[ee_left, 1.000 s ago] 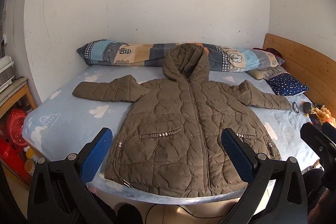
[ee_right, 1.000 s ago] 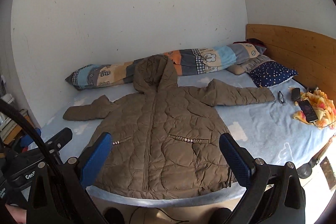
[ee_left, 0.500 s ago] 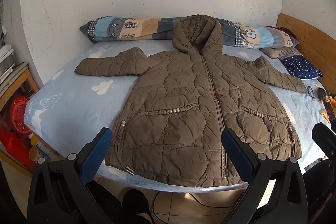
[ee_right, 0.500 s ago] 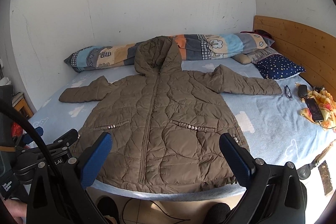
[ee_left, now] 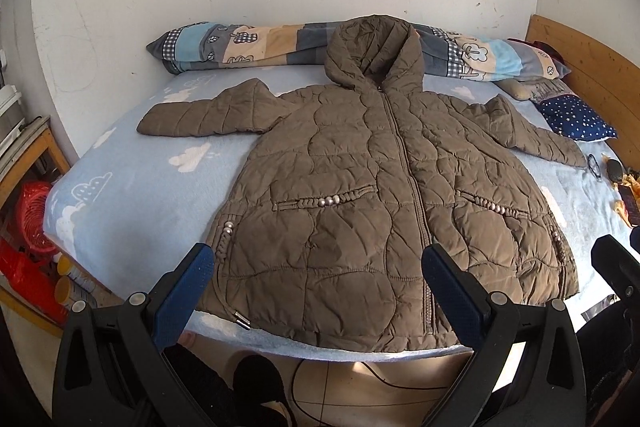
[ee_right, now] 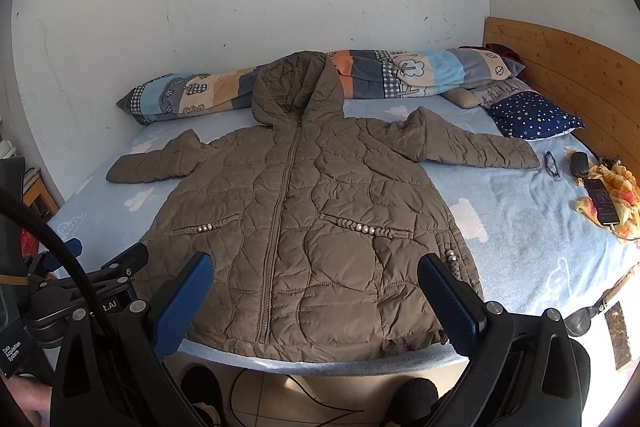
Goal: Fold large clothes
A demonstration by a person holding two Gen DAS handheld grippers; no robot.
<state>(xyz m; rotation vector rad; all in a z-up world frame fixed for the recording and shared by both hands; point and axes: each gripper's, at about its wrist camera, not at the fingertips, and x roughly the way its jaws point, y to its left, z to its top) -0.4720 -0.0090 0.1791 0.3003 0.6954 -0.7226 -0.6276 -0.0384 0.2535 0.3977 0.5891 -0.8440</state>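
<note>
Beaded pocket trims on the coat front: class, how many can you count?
2: one left of the zip, one right of it, on the brown coat. Side-seam bead strings not counted.

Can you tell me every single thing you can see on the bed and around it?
coat: one, brown, spread flat on the bed, zipped, sleeves out
bed sheet: one, light blue with white clouds
rolled quilt: one, patchwork colours, along the wall
star pillow: one, navy, by the wooden headboard
glasses: one pair, dark, beyond the coat's right sleeve
phone: one, black, on a yellow cloth
red basket: one, on the floor
left hand-held gripper: open, holding nothing
right hand-held gripper: open, holding nothing
</note>
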